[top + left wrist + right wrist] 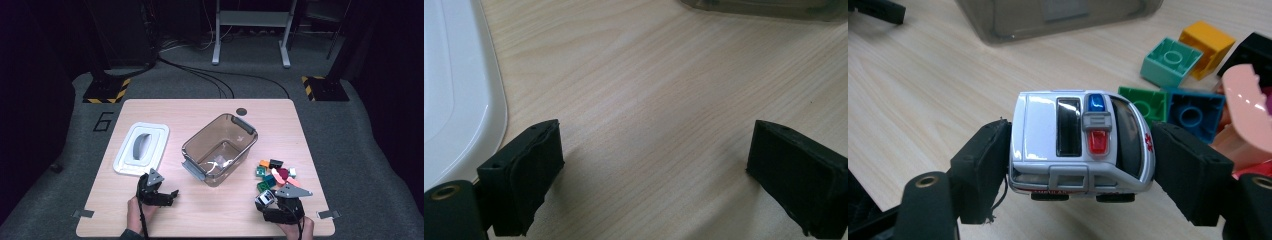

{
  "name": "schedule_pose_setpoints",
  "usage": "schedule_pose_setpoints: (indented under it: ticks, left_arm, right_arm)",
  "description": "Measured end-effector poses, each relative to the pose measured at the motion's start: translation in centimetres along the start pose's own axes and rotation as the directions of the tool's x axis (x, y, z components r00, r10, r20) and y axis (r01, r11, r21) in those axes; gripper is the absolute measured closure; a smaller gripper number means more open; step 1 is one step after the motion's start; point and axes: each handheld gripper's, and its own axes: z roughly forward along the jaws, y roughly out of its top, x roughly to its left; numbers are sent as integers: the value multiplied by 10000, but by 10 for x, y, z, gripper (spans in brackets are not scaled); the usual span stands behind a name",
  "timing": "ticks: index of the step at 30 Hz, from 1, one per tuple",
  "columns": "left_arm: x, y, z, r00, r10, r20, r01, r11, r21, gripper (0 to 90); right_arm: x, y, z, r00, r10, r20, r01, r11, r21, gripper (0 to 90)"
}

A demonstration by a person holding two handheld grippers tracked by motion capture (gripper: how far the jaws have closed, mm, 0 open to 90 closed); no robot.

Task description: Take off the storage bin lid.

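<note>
A white toy ambulance (1073,135) with blue and red roof lights sits between the jaws of my right gripper (1080,150), which press on its two sides. From above, that gripper (265,200) and the toy ambulance (265,197) are near the table's front right, just in front of a pile of bricks (275,172). Whether the wheels touch the table I cannot tell. My left gripper (170,196) rests at the front left, and its jaws (656,160) stand wide apart over bare wood with nothing between them.
A clear brown bin (200,135) with grey handles stands mid-table, a small item inside. Its white lid (142,148) lies to the left, close beside my left gripper. Teal (1170,60), orange (1205,40), green (1145,102) and blue (1195,115) bricks and a pink piece (1248,110) lie by the right gripper.
</note>
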Motion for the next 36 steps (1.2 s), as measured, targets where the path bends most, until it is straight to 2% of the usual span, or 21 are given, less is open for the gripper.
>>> schedule_pose_setpoints:
  ticks: [14, 26, 36]
  left_arm:
    - [0, 0, -1, 10000, 20, 17, -20, 10000, 74, 75]
    - [0, 0, 0, 10000, -5, -31, 5, 10000, -26, 75]
    - [0, 0, 0, 10000, 3, 7, -3, 10000, 7, 75]
  right_arm:
    - [-23, 29, -1, 9987, 105, 501, -84, 9991, -422, 252]
    - [-45, 53, 18, 9973, 169, 715, -146, 9994, -321, 252]
    - [-57, 73, 23, 9962, 116, 865, -98, 9997, -215, 252]
